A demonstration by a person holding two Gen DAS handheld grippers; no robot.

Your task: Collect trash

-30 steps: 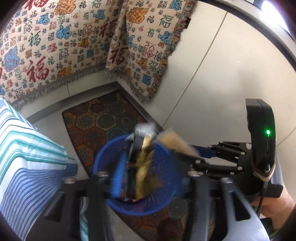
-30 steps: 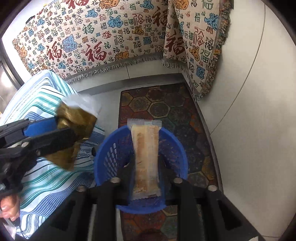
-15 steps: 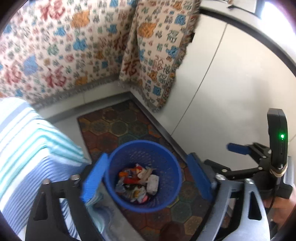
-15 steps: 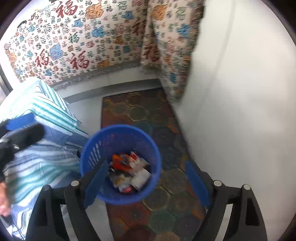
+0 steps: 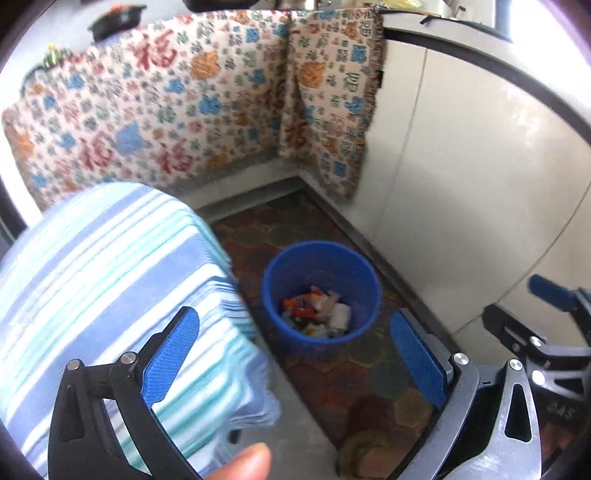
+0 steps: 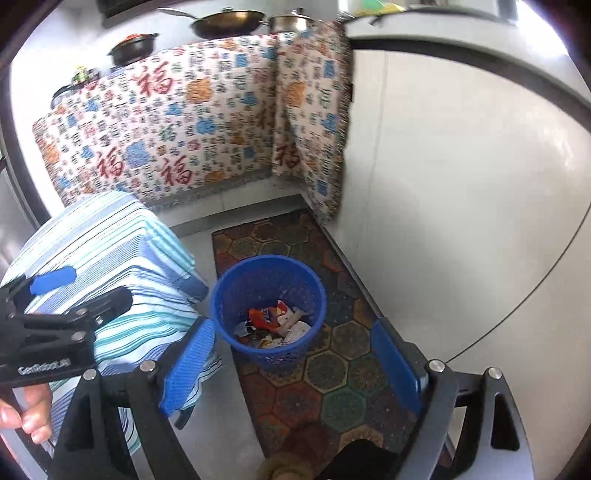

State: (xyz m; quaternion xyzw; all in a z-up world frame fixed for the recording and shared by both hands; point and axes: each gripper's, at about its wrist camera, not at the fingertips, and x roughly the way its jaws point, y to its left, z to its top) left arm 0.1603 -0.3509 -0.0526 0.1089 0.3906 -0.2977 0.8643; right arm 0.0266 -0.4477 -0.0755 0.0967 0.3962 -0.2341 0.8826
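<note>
A blue mesh trash basket (image 5: 320, 295) stands on a patterned rug and shows in the right wrist view (image 6: 269, 306) too. It holds several crumpled wrappers (image 5: 317, 310) (image 6: 275, 323). My left gripper (image 5: 295, 363) is open and empty, raised above and in front of the basket. My right gripper (image 6: 293, 369) is open and empty, also above the basket. The right gripper shows at the right edge of the left wrist view (image 5: 546, 332). The left gripper shows at the left of the right wrist view (image 6: 55, 306).
A table with a blue and green striped cloth (image 5: 99, 280) (image 6: 110, 266) stands left of the basket. A patterned red and blue blanket (image 6: 184, 122) hangs over the counter behind. White cabinet fronts (image 6: 461, 203) run along the right. Pans (image 6: 229, 22) sit on the counter.
Both grippers let go of their wrappers, which dropped into the basket, and opened wide. Both have since pulled up and back, so the basket looks smaller and farther.
</note>
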